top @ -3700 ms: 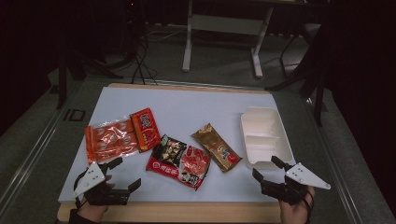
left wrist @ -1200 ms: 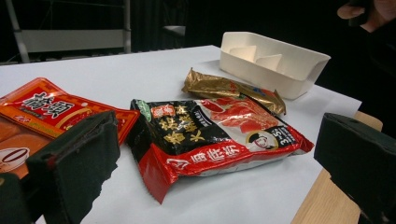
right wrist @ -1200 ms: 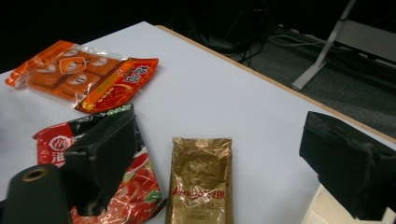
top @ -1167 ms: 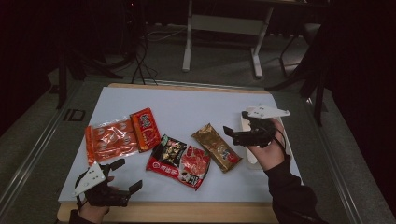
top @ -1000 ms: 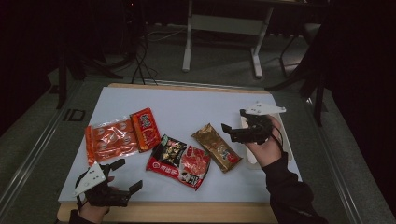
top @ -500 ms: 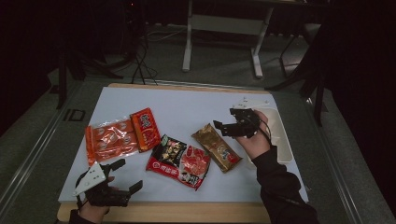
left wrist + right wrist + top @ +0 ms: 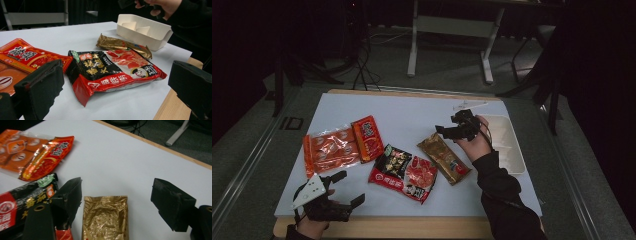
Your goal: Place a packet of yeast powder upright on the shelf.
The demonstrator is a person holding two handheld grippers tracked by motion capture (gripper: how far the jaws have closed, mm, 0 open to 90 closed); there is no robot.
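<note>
Right gripper [image 7: 451, 131] had swung from the tray [image 7: 510, 150] to above the gold packet [image 7: 444, 157], jaws narrowing but open, nothing gripped; pickup looked imminent.

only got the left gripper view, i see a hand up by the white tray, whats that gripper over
Observer: The right gripper hangs over the far end of the crinkled gold foil packet.
Operator: is it gripping yet
Observer: No. The jaws have just been closing, but they stand open either side of the packet, and the pads are not pressing on it.
Operator: my view cuts off the orange stuff, whats out there
Observer: In the high view a clear-fronted orange snack pack lies flat, its right edge against the red-orange sachet.
</note>
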